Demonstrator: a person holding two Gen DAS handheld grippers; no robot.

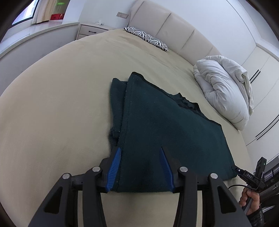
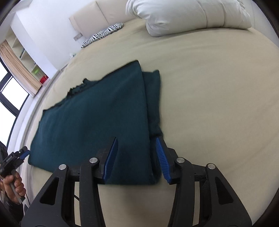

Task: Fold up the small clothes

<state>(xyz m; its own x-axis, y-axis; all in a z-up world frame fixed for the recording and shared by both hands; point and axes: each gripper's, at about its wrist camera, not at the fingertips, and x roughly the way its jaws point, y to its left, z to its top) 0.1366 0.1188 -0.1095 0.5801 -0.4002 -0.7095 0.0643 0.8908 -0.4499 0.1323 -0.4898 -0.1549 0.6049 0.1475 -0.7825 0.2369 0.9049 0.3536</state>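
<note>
While you read the left wrist view, note the dark teal knitted garment (image 1: 167, 125) lying flat on the beige bed sheet (image 1: 52, 108), its long axis running from the near hem away toward the cream padded headboard (image 1: 170, 29). Your left gripper (image 1: 140, 167) stands wide open, its blue ribbed pads straddling the near hem corner and clamping nothing. One folded sleeve shows along the left edge. This view alone shows the white nightstand (image 1: 90, 30).

From the right wrist view, the garment's ragged neckline edge faces left, with a sleeve folded along the right side. Your right gripper (image 2: 137, 157) is equally spread over the near right corner, holding nothing. The white rumpled duvet (image 2: 188, 15) and zebra-print pillow (image 2: 102, 35) lie beyond.
</note>
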